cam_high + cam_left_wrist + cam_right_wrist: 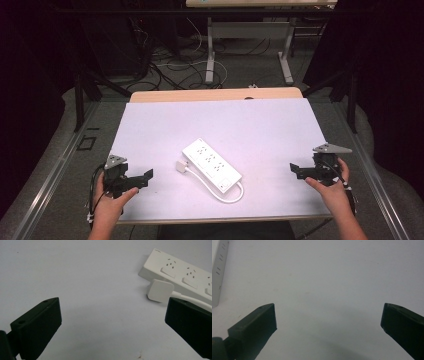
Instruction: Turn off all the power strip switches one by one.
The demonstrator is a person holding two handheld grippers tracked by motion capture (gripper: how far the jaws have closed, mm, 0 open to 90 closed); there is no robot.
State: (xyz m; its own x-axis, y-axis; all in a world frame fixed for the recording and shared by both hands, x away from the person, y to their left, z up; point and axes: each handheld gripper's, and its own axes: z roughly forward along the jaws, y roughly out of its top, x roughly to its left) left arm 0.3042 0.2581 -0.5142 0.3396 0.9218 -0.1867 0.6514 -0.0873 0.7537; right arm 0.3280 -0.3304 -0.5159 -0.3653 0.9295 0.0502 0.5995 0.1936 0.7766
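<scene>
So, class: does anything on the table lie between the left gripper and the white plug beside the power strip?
Nothing visible does. The left gripper, jaws open, faces the plug across bare white tabletop; the power strip lies beyond the plug.

In the left gripper view, the white rectangular plastic power strip (pixel 180 272) is cut off by the right edge beyond the right-hand jaw, so its far sockets cannot be counted. Its thin white cable (pixel 192 300) is hidden behind that jaw's tip, just past the white square plug (pixel 160 290). In the right gripper view, the strip (pixel 219 270) is cropped by the left edge, above the left-hand jaw. Both jaws are cut off by the bottom edge.
</scene>
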